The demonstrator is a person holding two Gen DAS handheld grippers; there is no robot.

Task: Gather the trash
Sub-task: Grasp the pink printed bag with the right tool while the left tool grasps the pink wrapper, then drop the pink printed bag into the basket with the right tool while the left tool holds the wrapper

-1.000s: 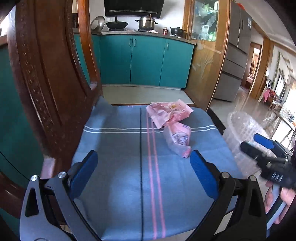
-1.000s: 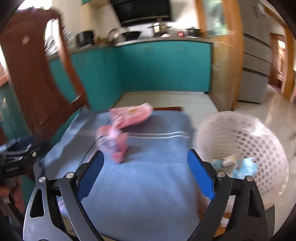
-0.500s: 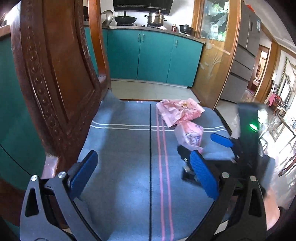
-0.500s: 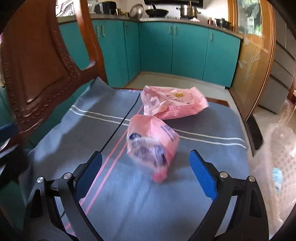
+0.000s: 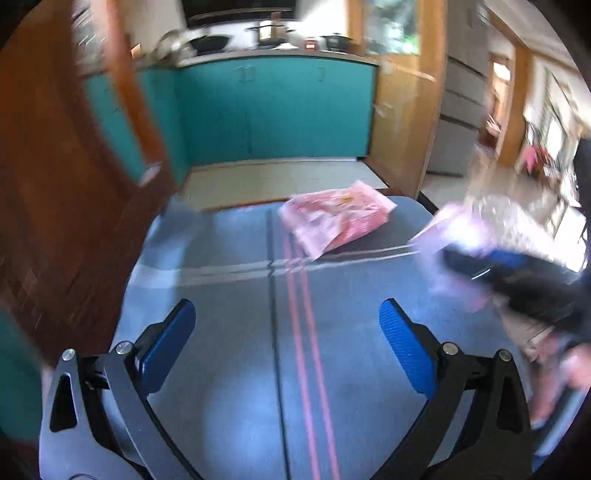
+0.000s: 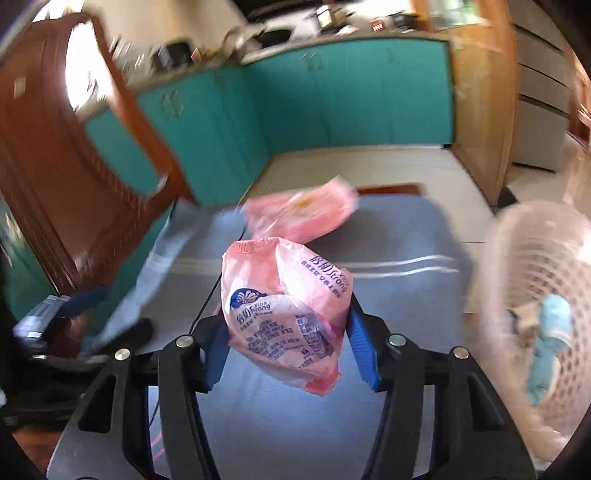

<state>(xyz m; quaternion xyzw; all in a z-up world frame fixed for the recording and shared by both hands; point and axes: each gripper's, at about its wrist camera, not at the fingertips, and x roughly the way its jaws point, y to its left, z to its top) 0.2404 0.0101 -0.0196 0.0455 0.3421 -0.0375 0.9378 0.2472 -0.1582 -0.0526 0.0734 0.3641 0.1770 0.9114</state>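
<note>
Right claw (image 6: 286, 325) clamped on pink wrapper (image 6: 286, 295), raised above cloth — left claw (image 5: 286, 347) spread wide, level

We see a blue striped cloth (image 5: 229, 332) spread over a seat beside a carved wooden chair back (image 5: 62, 184), with teal kitchen cabinets (image 5: 277, 110) and cookware on the counter (image 5: 273, 33) behind.

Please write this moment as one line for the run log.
right gripper: shut on pink tissue wrapper, lifted | left gripper: open, empty | second pink wrapper: on blue cloth | basket: right
</note>
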